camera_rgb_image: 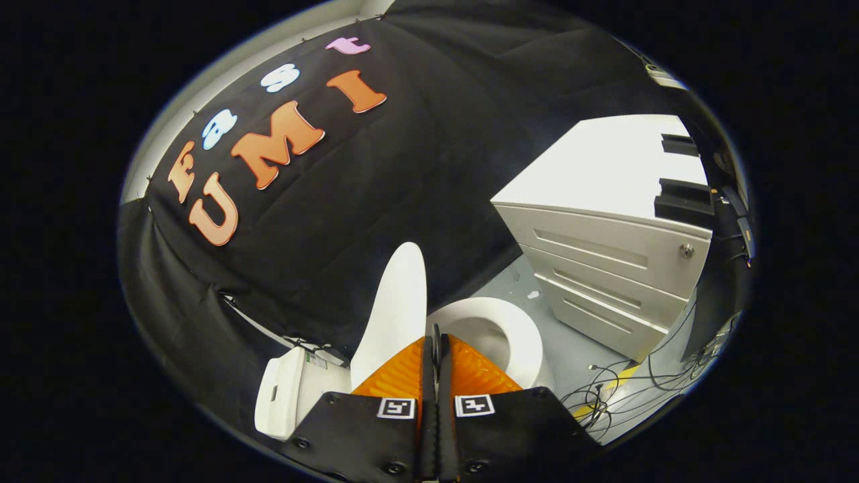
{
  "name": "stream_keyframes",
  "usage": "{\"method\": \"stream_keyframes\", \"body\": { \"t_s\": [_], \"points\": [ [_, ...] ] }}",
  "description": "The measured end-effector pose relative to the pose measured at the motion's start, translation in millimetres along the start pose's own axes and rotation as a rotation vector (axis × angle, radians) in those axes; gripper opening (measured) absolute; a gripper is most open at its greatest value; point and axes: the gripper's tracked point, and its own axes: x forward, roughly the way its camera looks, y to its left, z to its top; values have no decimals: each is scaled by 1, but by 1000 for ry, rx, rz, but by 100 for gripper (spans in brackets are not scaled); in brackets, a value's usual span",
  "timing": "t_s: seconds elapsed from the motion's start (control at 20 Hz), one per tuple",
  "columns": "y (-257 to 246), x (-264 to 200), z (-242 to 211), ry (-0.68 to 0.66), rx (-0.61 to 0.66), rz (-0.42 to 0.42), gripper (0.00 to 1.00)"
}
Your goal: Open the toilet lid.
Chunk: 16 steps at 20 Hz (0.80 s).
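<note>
The white toilet lid (396,302) stands raised, nearly upright, just beyond my fingers and a little left of them. The white seat ring (517,335) lies flat to the right of the lid, with the open bowl inside it. The tank (285,392) sits left of the lid, against the black cloth. My gripper (436,335) is shut, its two fingers pressed together with nothing between them, close above the seat's near rim and apart from the lid.
A white drawer cabinet (611,261) with a round lock stands to the right of the toilet on a grey floor. Loose cables (624,389) lie on the floor near the cabinet's base. Black cloth hangs behind the toilet.
</note>
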Motion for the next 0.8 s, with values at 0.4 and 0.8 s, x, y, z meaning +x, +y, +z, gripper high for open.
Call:
{"method": "stream_keyframes", "body": {
  "t_s": [0.4,0.8],
  "points": [
    [85,-24,10,-2,-170,43,8],
    [159,-41,5,-16,-265,96,8]
  ]
}}
